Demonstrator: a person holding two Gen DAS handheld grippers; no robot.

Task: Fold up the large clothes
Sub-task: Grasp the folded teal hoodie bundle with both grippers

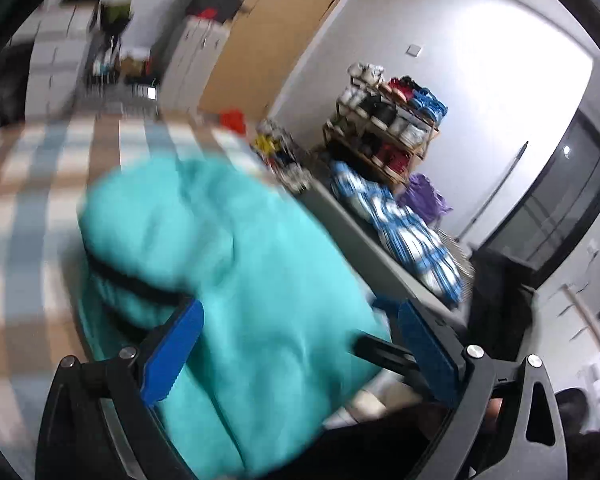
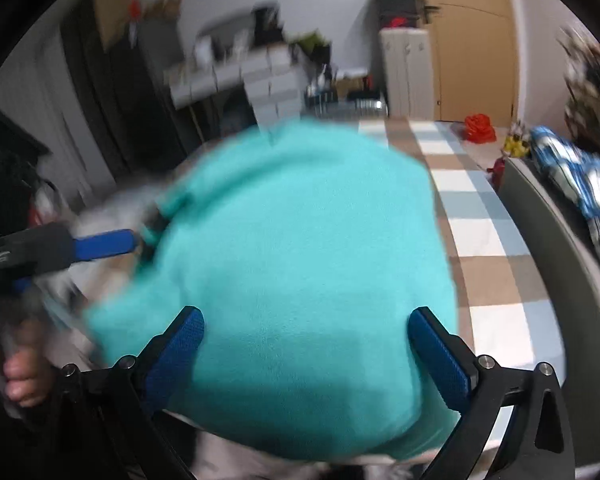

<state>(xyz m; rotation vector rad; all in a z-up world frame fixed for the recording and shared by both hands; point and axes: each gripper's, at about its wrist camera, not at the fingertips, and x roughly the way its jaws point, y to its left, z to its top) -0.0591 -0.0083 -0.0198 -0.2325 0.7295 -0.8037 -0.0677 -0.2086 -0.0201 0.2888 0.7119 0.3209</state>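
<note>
Between both pairs of blue fingers lies a teal garment, bunched on the checked surface. The right gripper is spread wide over the cloth, gripping nothing. The left gripper is also wide apart with teal fabric lying loose between its fingers.

A checked cloth in brown, white and pale blue covers the table. A red object stands at its far end, near something small and yellow. Beside the table, a blue and white plaid cloth lies over a grey edge, with a purple cloth behind it. A wooden shoe rack full of shoes stands at the white wall, next to a wooden door.
</note>
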